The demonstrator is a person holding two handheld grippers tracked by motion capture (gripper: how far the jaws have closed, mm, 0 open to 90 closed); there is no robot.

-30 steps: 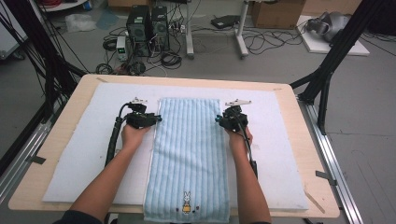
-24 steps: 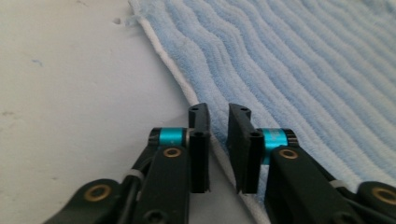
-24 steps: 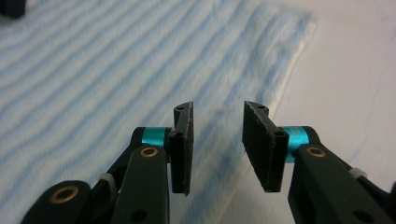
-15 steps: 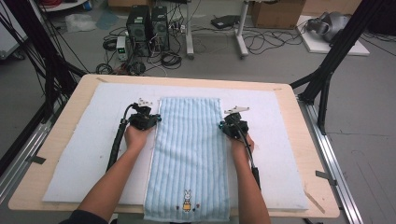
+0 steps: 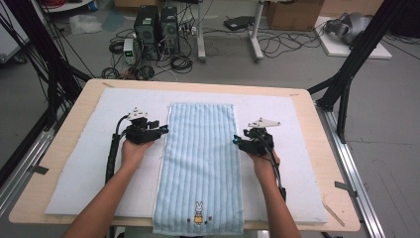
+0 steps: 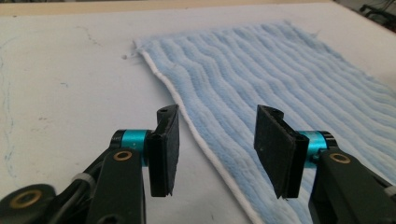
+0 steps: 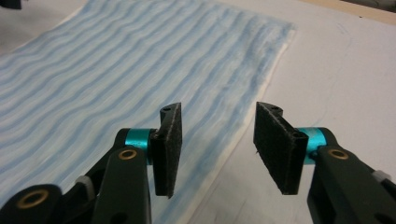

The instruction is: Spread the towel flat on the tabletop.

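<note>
Centre of the frame: blue striped towel (image 5: 199, 163) flat on the white mat (image 5: 89, 163) — left gripper (image 5: 161, 131) at its left edge, right gripper (image 5: 236, 142) at its right edge, both jaws wide open, holding nothing.

A light blue ribbed towel (image 5: 200, 163) with white edging and a small rabbit picture near its close end lies flat, spread lengthwise down the middle of the white mat, its near edge overhanging the table.
</note>
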